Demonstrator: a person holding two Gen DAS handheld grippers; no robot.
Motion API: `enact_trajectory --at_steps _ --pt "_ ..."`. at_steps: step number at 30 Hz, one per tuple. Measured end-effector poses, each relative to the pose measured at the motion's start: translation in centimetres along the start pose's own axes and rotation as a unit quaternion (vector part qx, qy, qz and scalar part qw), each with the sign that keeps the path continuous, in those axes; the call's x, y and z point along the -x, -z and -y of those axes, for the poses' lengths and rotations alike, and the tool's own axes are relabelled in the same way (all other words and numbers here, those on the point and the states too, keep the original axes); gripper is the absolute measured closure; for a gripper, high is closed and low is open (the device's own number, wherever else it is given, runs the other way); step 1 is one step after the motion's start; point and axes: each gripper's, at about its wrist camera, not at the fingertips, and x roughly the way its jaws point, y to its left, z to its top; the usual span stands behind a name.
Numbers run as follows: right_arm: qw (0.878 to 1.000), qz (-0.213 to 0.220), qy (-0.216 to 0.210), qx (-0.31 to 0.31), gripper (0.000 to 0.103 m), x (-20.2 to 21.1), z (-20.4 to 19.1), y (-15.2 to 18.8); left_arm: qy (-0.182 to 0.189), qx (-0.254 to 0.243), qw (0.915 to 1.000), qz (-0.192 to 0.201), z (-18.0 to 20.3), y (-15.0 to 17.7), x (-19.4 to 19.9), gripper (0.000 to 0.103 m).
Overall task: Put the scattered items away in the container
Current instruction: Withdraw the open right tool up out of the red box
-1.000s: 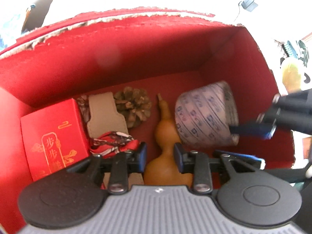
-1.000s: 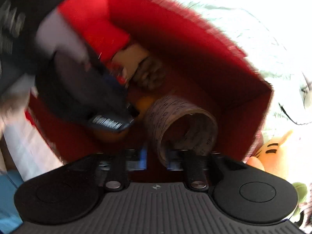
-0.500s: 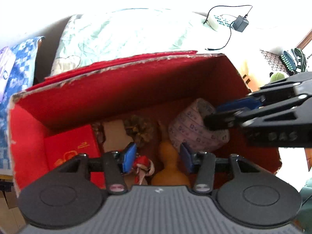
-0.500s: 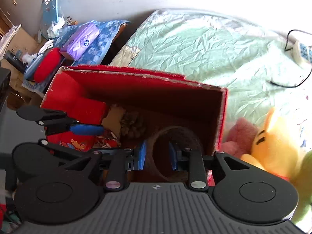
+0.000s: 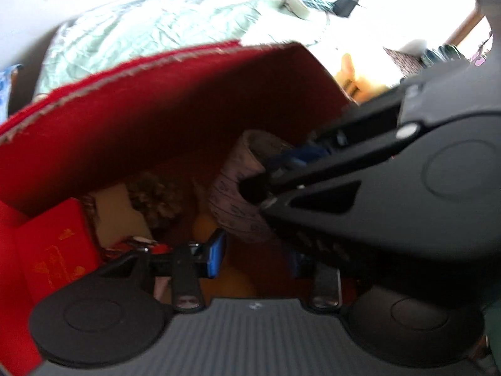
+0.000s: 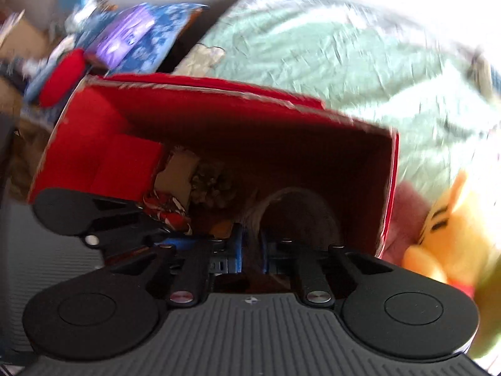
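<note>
My right tongs [image 6: 250, 249] pinch the rim of the patterned paper cup [image 5: 231, 197], which lies on its side inside the red box [image 6: 238, 119]. My left tongs [image 5: 255, 255] hang spread just beside it, above the gourd [image 5: 231, 279].

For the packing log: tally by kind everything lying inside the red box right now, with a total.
Small red gift box: 1
Beige card piece: 1
Pine cone: 1
Red patterned ribbon: 1
Gourd: 1
Printed paper cup: 1, lying on its side
Total: 6, all within the red box.
</note>
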Motion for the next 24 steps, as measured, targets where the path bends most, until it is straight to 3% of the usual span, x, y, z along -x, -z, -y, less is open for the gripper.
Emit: enact_trajectory --at_steps 9,11,18,24 --pt "0.995 -0.023 0.011 0.095 0.093 -0.2 -1.5 0.6 0.039 -0.005 0.9988 -0.028 -1.0 1.0 -0.7 0.065" --pt "0.993 -0.038 0.006 0.115 0.094 -0.5 -1.7 1.0 0.030 -0.012 0.9993 -0.020 -0.9 1.3 -0.3 0.065" --pt "0.990 -0.063 -0.005 0.127 0.093 -1.3 -1.2 2.0 0.015 -0.016 0.9998 0.002 -1.9 2.1 2.0 0.061" --pt "0.994 -0.047 -0.020 0.102 0.087 -1.5 -0.5 2.1 0.010 0.003 0.9996 0.025 -3.3 2.5 3.5 0.061"
